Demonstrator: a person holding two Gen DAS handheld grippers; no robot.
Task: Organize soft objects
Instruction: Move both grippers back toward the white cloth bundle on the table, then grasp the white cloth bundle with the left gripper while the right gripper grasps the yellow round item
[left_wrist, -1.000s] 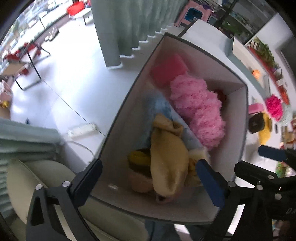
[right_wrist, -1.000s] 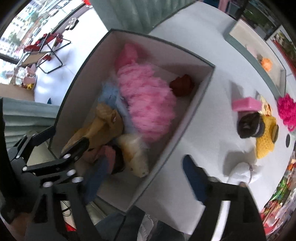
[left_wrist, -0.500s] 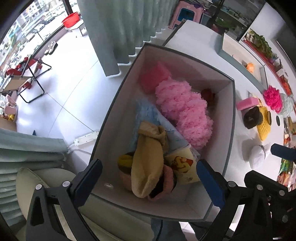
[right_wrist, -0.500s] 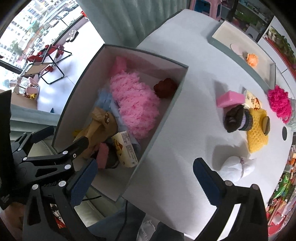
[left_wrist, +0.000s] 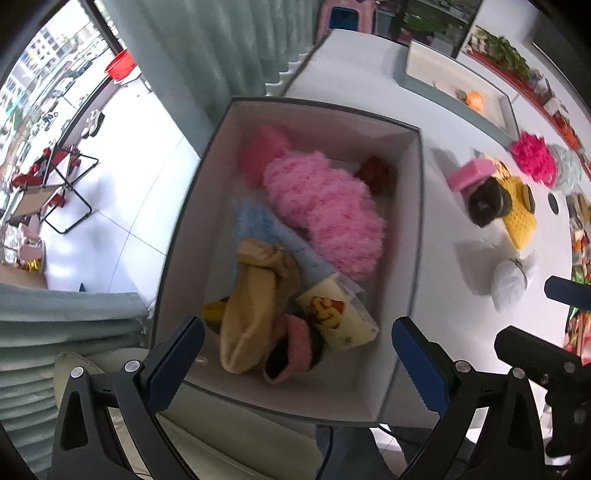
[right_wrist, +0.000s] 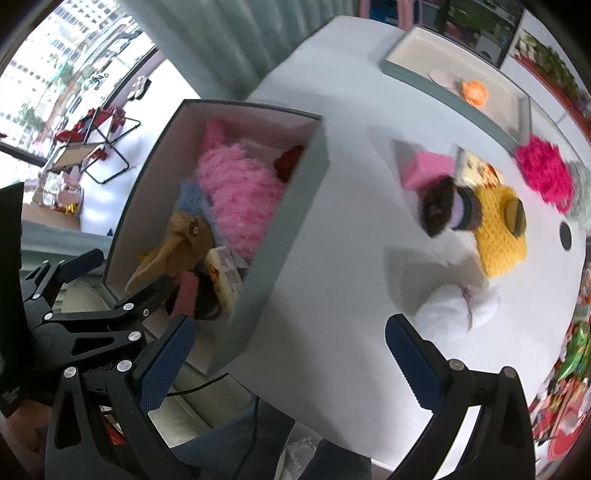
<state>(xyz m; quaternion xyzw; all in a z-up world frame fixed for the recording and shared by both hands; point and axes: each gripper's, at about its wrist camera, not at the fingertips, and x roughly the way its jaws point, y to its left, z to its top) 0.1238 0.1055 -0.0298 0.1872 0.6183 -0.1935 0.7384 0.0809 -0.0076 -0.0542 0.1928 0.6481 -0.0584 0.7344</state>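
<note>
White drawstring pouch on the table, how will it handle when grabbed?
The white pouch looks like soft, slumped fabric, so it will probably squash and flop rather than hold its shape. Likely light. Its gathered neck probably gives the fingers a better hold than the smooth body.

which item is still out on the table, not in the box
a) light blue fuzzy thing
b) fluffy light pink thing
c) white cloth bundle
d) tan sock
c: the white cloth bundle lies on the white table outside the box, near the right gripper, while the other three sit inside the box.
</note>
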